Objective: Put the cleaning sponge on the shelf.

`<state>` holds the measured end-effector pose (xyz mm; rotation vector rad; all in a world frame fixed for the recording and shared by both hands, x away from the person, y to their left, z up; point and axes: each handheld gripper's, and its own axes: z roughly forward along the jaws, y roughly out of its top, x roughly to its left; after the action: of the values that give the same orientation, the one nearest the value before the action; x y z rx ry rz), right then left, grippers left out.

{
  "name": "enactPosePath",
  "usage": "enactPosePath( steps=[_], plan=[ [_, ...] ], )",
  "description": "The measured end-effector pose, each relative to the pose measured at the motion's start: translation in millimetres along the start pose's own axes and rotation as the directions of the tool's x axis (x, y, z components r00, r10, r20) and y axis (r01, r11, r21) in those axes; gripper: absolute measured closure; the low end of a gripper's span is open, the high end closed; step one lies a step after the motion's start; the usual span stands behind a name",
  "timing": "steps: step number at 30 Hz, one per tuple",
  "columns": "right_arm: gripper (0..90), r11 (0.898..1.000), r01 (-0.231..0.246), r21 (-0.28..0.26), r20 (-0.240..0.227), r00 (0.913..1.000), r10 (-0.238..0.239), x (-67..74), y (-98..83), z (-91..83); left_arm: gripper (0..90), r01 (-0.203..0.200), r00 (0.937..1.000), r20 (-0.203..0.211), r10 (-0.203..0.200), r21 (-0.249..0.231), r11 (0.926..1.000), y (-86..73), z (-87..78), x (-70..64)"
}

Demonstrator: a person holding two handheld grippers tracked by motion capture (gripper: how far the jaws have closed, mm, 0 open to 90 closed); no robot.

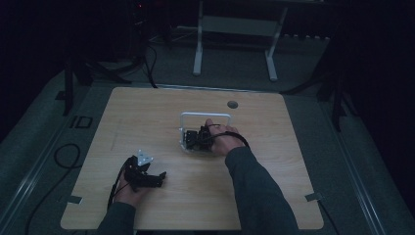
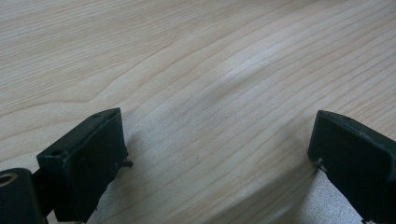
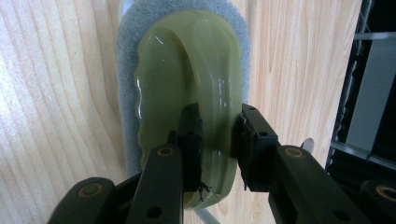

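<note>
The right claw is clamped on the green scrubber handle at frame centre; the left claw stands apart over the bare table.

The pale wooden tabletop carries a fine straight grain of light tan and cream streaks, with a small dark grey round hole near its upper edge. At centre frame in the right gripper view, a translucent yellow-green glossy plastic scrubber handle sits on a grey-blue fuzzy sponge pad. Both grippers' jaws are matt black. A white wire frame stands mid-table. The sleeves are dark grey-green.
</note>
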<state>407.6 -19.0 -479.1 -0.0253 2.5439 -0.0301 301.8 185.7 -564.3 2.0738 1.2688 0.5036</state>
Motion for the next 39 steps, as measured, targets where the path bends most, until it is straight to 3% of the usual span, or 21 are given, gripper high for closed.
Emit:
enactPosePath(
  steps=[6,12,23,26,35,39],
  plan=[
    [71.6,1.000,-0.013,0.004,0.002,0.9999,0.013,0.4,-0.5,1.1,4.1,0.000,1.0000,0.000,0.000,0.000,1.0000,0.0,0.0,0.0],
    [59.6,1.000,-0.019,0.007,-0.015,0.9997,0.019,1.2,-1.8,-0.1,4.1,0.001,1.0000,0.000,-0.001,0.000,1.0000,0.0,0.0,0.0],
    [53.8,0.998,-0.046,-0.045,0.006,0.9989,0.046,-3.1,-7.5,-12.7,4.1,-0.001,1.0000,-0.001,0.001,0.000,1.0000,0.0,0.0,0.1],
    [51.6,0.996,-0.055,-0.070,0.019,0.9982,0.057,-0.4,-8.4,-23.1,4.1,-0.001,1.0000,-0.001,0.001,0.000,1.0000,0.0,0.0,0.1],
    [50.6,0.974,-0.165,-0.156,-0.056,0.9858,0.158,5.4,-13.8,-44.6,4.1,0.000,1.0000,-0.001,0.000,-0.002,1.0000,0.0,0.1,0.1],
    [50.3,0.960,-0.222,-0.171,-0.098,0.9732,0.208,10.1,-16.9,-50.7,4.1,0.001,1.0000,-0.002,-0.001,-0.003,1.0000,0.0,0.2,-0.1]
  ],
)
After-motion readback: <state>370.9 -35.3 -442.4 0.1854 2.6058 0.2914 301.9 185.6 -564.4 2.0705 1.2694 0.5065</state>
